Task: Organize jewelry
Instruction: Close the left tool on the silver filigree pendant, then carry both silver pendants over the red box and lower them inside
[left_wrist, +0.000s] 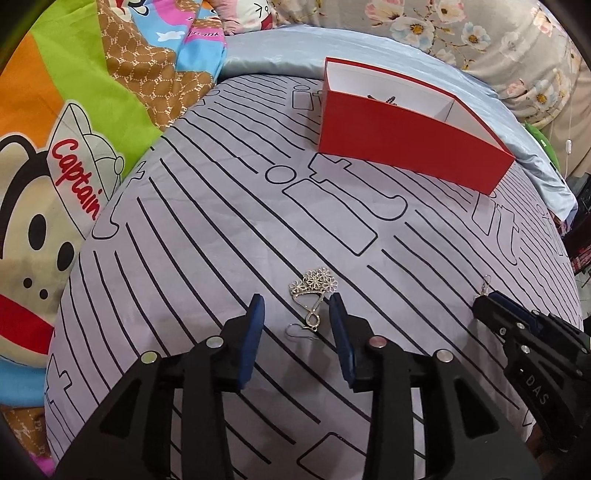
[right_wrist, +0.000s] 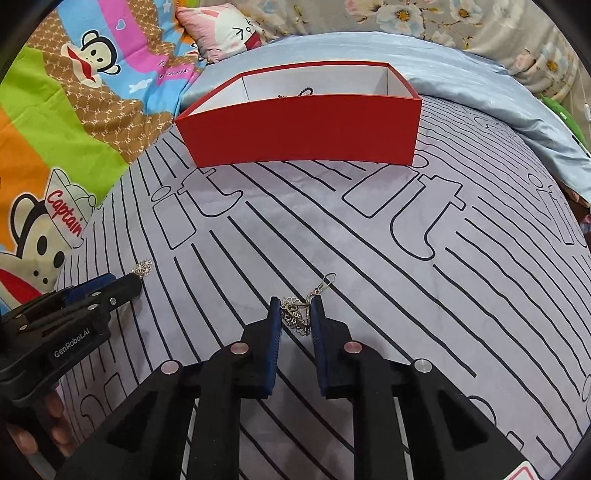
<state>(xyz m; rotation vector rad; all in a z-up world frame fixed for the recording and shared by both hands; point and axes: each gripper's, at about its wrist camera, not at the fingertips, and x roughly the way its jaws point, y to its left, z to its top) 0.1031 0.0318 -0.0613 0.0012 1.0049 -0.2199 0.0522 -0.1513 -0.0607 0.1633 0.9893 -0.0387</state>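
Left gripper: While your left gripper (left_wrist: 295, 306) straddles the flower earring (left_wrist: 313, 295) on the bedsheet (left_wrist: 221, 229), its jaws are spread apart with daylight on both sides — nothing is held.
Right gripper: Your right gripper (right_wrist: 295, 308) has the second earring (right_wrist: 295, 312) between its pads (right_wrist: 275, 321); the jaws are narrowed, yet you cannot tell whether they pinch it or only flank it.
Red box: It sits at 12 o'clock from your right gripper and about 1 o'clock from your left, well apart from both; the red box (right_wrist: 303, 129) already has a dark beaded piece (right_wrist: 304, 90) inside.
Risk, left: Closing now could catch only the thin hook wire (left_wrist: 301, 329) at 6 o'clock of the flowers, and the earring may twist out — or you may pinch a fold of sheet with it.
Risk, right: The hook (right_wrist: 327, 280) juts past the fingertips toward 1 o'clock; a loose grip could let it swing and drop short of the box wall.
View difference: Only the right wrist view shows the second earring's body between the pads; the left wrist view shows just its hook (left_wrist: 485, 286) above the right gripper's tip, but gives the first earring whole.
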